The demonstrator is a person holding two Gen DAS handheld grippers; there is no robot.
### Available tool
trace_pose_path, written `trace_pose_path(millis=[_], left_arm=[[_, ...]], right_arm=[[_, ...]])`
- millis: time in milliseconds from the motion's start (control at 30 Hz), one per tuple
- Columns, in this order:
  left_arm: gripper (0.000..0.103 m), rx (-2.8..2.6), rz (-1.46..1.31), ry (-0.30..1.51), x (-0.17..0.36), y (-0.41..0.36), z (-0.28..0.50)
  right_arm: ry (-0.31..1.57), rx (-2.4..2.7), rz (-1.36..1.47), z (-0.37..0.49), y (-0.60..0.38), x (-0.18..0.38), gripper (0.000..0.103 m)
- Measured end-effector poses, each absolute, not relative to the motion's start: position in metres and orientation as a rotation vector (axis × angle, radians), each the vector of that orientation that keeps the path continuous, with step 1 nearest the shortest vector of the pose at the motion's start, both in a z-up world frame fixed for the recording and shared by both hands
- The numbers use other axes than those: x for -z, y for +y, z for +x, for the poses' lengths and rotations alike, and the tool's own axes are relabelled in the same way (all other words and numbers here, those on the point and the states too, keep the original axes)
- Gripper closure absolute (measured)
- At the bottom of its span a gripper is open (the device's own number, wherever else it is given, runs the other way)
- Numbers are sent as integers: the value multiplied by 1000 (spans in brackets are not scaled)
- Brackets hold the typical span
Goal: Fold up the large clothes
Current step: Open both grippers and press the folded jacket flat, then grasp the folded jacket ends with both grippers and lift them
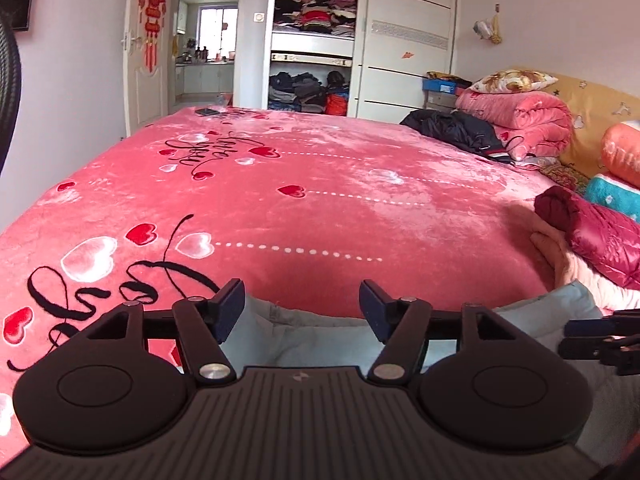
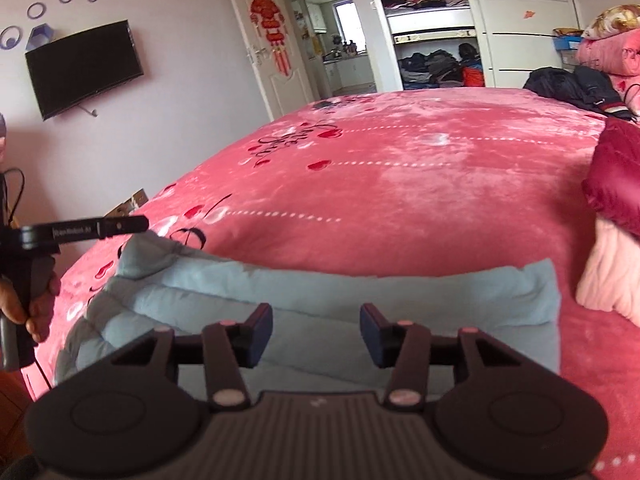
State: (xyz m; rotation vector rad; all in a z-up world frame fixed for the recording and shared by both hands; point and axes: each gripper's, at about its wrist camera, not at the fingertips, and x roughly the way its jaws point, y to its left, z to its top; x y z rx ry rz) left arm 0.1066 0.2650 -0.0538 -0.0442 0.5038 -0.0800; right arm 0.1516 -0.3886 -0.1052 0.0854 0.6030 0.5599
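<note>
A pale blue padded garment (image 2: 340, 292) lies folded into a wide band at the near edge of the bed. My right gripper (image 2: 316, 332) hovers over its middle, jaws open, with nothing between them. In the left wrist view the same garment (image 1: 304, 340) shows just beneath my left gripper (image 1: 302, 308), which is open too and holds nothing. The left gripper (image 2: 120, 226) also appears in the right wrist view, in a person's hand (image 2: 36, 312), above the garment's left end. The right gripper's dark fingers (image 1: 600, 340) enter the left wrist view from the right edge.
The bed carries a pink blanket (image 1: 320, 184) with hearts. A dark red puffy jacket (image 2: 620, 176) lies on a pale pink garment (image 2: 612, 276) at the right. A black jacket (image 1: 456, 128), folded quilts (image 1: 520, 120) and pillows sit at the headboard. An open wardrobe (image 1: 316, 40) stands behind.
</note>
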Motion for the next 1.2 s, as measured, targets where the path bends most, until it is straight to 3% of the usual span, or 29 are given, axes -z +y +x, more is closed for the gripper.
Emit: trace_pose_path(millis=[300, 600, 900, 1000, 1200], left_arm=[[41, 185, -45, 639, 103, 229, 102], [40, 98, -82, 640, 133, 222, 142], [34, 43, -42, 647, 148, 212, 153], [28, 19, -49, 649, 138, 214, 149], [17, -52, -113, 591, 104, 220, 120]], right_arm=[[626, -556, -8, 157, -362, 129, 42], [650, -437, 10, 180, -379, 151, 40], [632, -423, 65, 190, -394, 166, 39], [637, -431, 72, 187, -397, 163, 37], [611, -420, 145, 170, -418, 140, 20]])
